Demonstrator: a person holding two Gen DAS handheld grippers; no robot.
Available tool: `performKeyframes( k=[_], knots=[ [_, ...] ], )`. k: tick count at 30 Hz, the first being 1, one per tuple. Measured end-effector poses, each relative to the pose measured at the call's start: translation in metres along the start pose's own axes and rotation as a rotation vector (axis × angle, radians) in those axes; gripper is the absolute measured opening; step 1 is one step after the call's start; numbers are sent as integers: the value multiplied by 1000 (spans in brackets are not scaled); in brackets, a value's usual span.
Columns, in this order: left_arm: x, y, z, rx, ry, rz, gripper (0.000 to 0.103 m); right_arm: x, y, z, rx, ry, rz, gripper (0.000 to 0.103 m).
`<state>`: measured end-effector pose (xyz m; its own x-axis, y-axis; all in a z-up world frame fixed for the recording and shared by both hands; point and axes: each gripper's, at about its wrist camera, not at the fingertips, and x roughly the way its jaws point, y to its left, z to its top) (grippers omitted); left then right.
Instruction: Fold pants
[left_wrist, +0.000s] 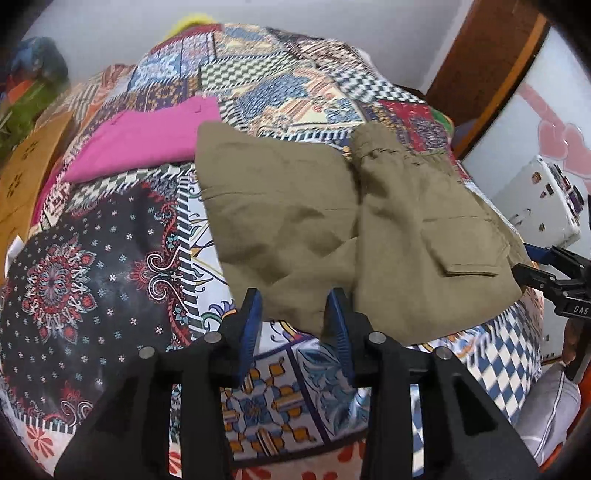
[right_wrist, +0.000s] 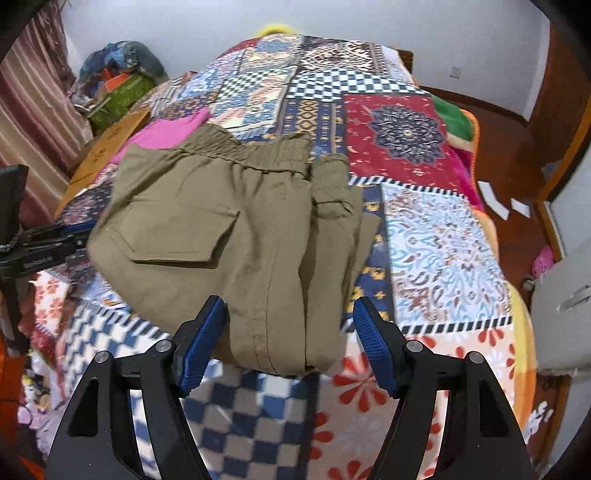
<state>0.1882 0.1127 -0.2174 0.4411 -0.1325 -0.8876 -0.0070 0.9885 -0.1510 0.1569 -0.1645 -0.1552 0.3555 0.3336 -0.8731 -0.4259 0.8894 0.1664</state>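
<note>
Olive-khaki pants (left_wrist: 354, 229) lie folded on the patchwork bedspread (left_wrist: 110, 258), flap pocket up. In the right wrist view the pants (right_wrist: 236, 240) show the elastic waistband at the far side and the fold edge near me. My left gripper (left_wrist: 295, 314) is open, its blue pads either side of the pants' near edge, not closed on it. My right gripper (right_wrist: 291, 332) is open wide, astride the near folded edge. The right gripper also shows in the left wrist view (left_wrist: 554, 273), beside the pants' right edge. The left gripper shows at the left of the right wrist view (right_wrist: 48, 243).
A folded pink garment (left_wrist: 147, 144) lies on the bed behind the pants. A cardboard box (left_wrist: 29, 173) and clutter stand at the bed's left. A white cabinet (left_wrist: 546, 206) and wooden door frame (left_wrist: 495, 74) stand at the right. The bed's near edge is below the grippers.
</note>
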Motion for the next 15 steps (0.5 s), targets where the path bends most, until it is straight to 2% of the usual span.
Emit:
performKeyframes(
  k=[3, 5, 7, 9, 12, 14, 15],
  knots=[
    [11, 10, 4, -13, 3, 53, 37, 12, -9, 2, 3, 23, -35, 68],
    [22, 26, 6, -50, 19, 108, 37, 18, -12, 4, 8, 36, -34, 68],
    [30, 42, 8, -92, 39, 132, 35, 18, -12, 5, 0, 31, -48, 68],
    [30, 58, 10, -146, 51, 117, 34, 16, -12, 7, -7, 30, -64, 68],
    [10, 64, 14, -171, 5, 68, 35, 10, -13, 8, 1, 24, -60, 68],
    [-5, 57, 20, -163, -35, 27, 40, 7, -16, 11, 15, 17, -54, 68],
    [-10, 54, 24, -157, -54, 1, 50, 6, -16, 11, 20, 13, -54, 68]
  ],
)
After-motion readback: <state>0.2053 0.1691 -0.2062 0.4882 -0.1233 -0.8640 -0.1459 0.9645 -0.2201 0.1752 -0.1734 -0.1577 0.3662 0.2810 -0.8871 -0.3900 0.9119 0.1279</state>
